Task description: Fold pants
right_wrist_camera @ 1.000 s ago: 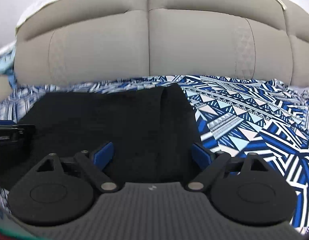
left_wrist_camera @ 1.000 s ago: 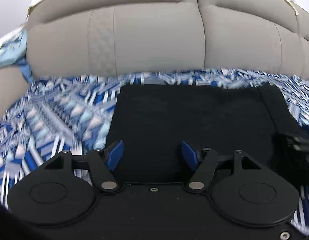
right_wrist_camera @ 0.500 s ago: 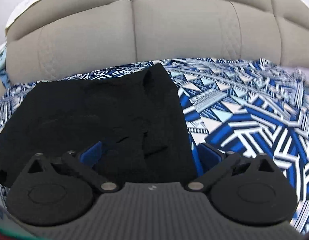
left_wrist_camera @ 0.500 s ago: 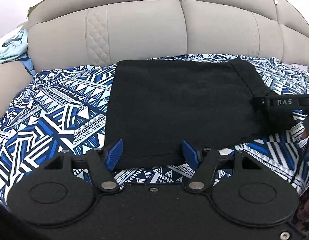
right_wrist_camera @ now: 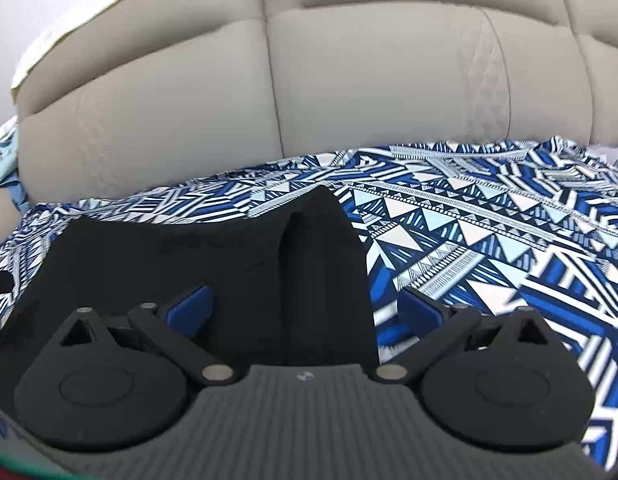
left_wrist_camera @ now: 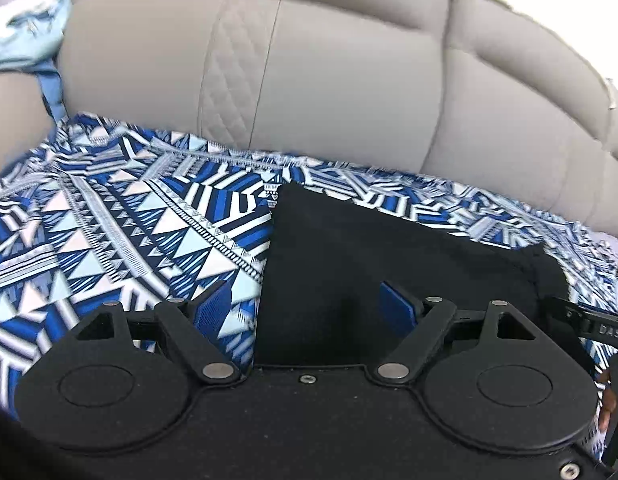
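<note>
The black pants [left_wrist_camera: 389, 256] lie folded into a flat rectangle on the blue-and-white patterned cloth [left_wrist_camera: 129, 216] over the sofa seat. My left gripper [left_wrist_camera: 305, 306] hovers low over their left edge, which runs between its blue pads [left_wrist_camera: 213, 304]. Its jaws are opening and press on nothing. My right gripper [right_wrist_camera: 305, 310] stands wide open over the right edge of the pants [right_wrist_camera: 213, 256], where a ridge of fabric runs between the fingers, ungripped. At the right margin of the left wrist view, the right gripper [left_wrist_camera: 589, 326] rests close by the pants.
The beige sofa backrest [left_wrist_camera: 329, 68] rises just behind the pants. A light-blue garment [left_wrist_camera: 25, 36] is draped over the armrest at the left. Patterned cloth [right_wrist_camera: 489, 240] stretches out to the right of the pants.
The left gripper pulled back, then came in again further left, so the pants' left edge now lies between wider jaws. The right gripper shifted toward the right edge and spread its jaws.
</note>
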`<state>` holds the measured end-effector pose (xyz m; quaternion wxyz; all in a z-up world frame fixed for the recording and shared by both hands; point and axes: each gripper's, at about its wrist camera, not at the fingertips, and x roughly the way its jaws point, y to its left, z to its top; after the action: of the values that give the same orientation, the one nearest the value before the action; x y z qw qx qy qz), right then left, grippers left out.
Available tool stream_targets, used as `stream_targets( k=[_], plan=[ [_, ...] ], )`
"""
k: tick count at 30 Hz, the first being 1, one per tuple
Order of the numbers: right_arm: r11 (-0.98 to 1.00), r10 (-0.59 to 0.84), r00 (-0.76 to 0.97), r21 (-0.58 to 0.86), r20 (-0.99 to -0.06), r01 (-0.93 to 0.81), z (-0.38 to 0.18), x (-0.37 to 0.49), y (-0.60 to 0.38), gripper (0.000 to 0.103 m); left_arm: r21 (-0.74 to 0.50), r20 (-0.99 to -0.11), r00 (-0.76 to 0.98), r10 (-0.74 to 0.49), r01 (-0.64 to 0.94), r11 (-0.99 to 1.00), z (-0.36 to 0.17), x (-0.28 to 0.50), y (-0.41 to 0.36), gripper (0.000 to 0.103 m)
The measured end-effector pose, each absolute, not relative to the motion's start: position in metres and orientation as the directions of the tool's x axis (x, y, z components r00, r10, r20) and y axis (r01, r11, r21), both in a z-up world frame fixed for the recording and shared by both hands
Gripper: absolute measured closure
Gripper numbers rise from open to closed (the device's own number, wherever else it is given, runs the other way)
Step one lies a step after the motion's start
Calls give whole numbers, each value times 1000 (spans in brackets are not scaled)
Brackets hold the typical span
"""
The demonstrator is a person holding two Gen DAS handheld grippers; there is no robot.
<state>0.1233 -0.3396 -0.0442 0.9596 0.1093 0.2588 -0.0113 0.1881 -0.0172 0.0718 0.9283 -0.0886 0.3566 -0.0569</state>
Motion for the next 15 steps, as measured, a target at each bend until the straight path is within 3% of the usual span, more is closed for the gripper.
stream_targets(
  k=[6, 10, 15],
  plan=[
    [979, 15, 846, 182, -533, 97, -50, 151, -342, 0, -174, -707, 693, -141, 23, 984, 50, 232, -23, 22],
    [984, 40, 843, 169, -536, 61, -50, 154, -341, 6, -176, -709, 690, -144, 24, 984, 40, 243, -24, 13],
    [976, 99, 859, 216, -503, 13, -49, 147, -342, 29, -169, -706, 694, -142, 30, 985, 37, 247, -27, 11]
  ],
)
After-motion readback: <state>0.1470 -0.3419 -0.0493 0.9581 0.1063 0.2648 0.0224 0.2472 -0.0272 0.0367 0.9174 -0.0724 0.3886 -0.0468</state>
